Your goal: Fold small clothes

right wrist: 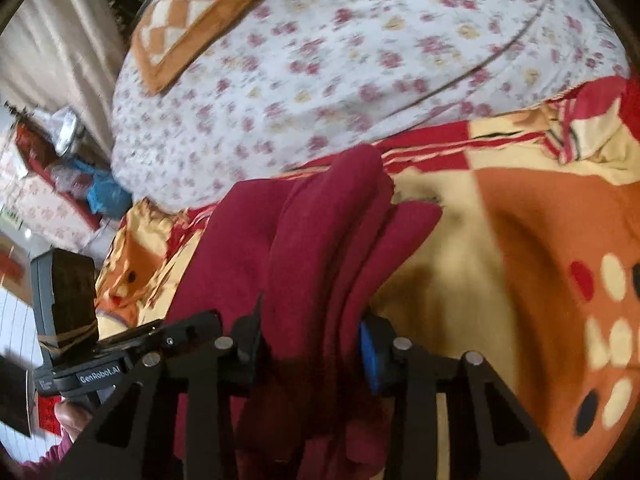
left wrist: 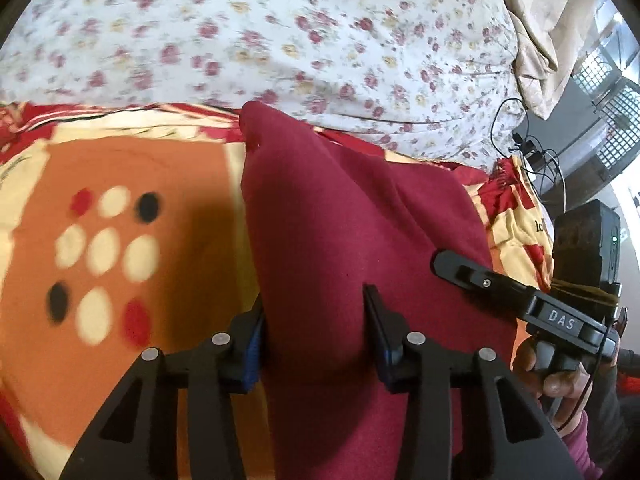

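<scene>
A dark red garment [left wrist: 340, 208] hangs bunched over the orange, cream and red patterned blanket [left wrist: 120, 168]. My left gripper [left wrist: 314, 308] is shut on a thick fold of it. My right gripper [right wrist: 308, 320] is shut on another bunch of the same garment [right wrist: 316, 220], whose folds fan out ahead of the fingers. The right gripper's body also shows in the left wrist view [left wrist: 520, 296] at the right, close beside the cloth. The left gripper's body shows in the right wrist view [right wrist: 100, 344] at the left.
A white floral bedsheet [left wrist: 280, 32] covers the bed beyond the blanket. An orange checked cushion [right wrist: 192, 16] lies on it far left. Cables and a black device [left wrist: 532, 148] sit by the bed's right edge, with beige curtain [left wrist: 540, 20] behind. Clutter [right wrist: 72, 168] lies on the floor at left.
</scene>
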